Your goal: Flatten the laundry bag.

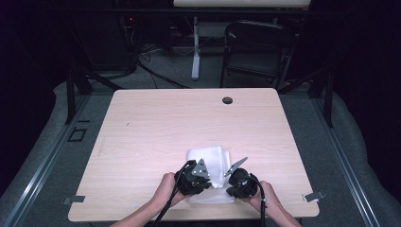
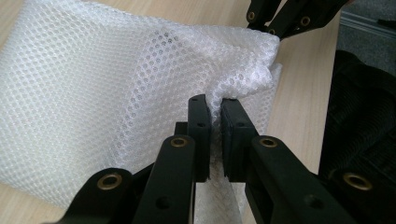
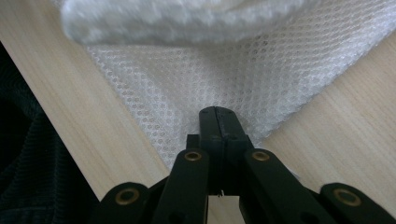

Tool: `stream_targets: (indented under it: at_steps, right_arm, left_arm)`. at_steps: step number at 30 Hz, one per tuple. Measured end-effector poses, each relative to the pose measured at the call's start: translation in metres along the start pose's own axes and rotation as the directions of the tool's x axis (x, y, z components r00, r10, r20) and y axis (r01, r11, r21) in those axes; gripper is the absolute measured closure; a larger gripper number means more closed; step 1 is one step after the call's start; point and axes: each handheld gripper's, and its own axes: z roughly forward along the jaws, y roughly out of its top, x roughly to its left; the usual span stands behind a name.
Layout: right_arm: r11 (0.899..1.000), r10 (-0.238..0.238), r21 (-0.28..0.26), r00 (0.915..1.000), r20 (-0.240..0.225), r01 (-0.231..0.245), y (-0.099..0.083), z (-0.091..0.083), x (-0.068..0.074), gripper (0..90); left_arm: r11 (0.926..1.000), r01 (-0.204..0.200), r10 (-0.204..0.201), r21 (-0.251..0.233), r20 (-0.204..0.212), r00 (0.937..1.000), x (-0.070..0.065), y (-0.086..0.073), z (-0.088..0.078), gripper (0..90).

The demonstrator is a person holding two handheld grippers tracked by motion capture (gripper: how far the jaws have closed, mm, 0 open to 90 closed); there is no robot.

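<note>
A white mesh bag (image 1: 208, 158) lies on the pale wooden table (image 1: 156, 123) near its front edge, between two hands. My left gripper (image 2: 215, 116) is shut on a bunched fold of the mesh (image 2: 116, 93); in the high view this gripper (image 1: 204, 179) sits at the bag's near left. My right gripper (image 3: 217, 114) is shut flat on a thin corner of the mesh (image 3: 210, 79); from above it (image 1: 231, 182) is at the bag's near right. A fluffy white bundle (image 3: 187, 18) lies blurred past that corner. The right gripper's jaws (image 2: 280, 18) also show pinching the bag's far edge.
A dark cable hole (image 1: 227, 100) sits near the table's back edge. A folding chair (image 1: 257, 47) and a white stand leg (image 1: 195, 56) are behind the table. Metal clips (image 1: 313, 195) mark the front corners. Dark clothing (image 3: 23, 177) is close beside the table edge.
</note>
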Motion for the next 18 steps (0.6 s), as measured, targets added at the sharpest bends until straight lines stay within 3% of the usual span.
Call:
stream_targets:
  at_steps: [3,4,5,6,11,18]
  right_arm:
    - [1.000,0.005,0.004,1.0000,0.002,-0.005,-0.001,-0.001,-0.002,90.0]
    - [0.999,-0.011,0.033,0.9999,0.005,0.011,0.000,-0.003,-0.003,90.0]
    - [1.000,0.009,0.012,0.9999,0.008,-0.009,-0.001,-0.001,-0.002,90.0]
    - [0.999,-0.014,0.035,0.9998,0.013,0.013,0.000,-0.003,-0.004,90.0]
    - [0.999,0.005,0.035,0.9999,0.015,-0.006,-0.001,-0.003,-0.005,90.0]
    - [0.998,0.019,0.053,0.9996,0.022,-0.020,-0.002,-0.006,-0.009,90.0]
  left_arm:
    - [1.0000,-0.003,0.003,-0.008,-0.011,0.9999,-0.002,0.000,-0.002,84.0]
    - [0.9999,-0.010,0.010,-0.001,-0.012,0.9999,-0.002,0.000,-0.003,84.0]
    - [1.0000,-0.006,0.006,-0.007,-0.020,0.9998,-0.002,-0.001,-0.004,84.0]
    - [0.9999,-0.011,0.011,-0.002,-0.018,0.9998,-0.002,-0.001,-0.006,84.0]
    - [1.0000,0.007,-0.007,-0.005,-0.034,0.9994,0.002,-0.007,-0.010,84.0]
    - [1.0000,0.000,0.000,-0.003,-0.046,0.9989,0.005,-0.009,-0.014,84.1]
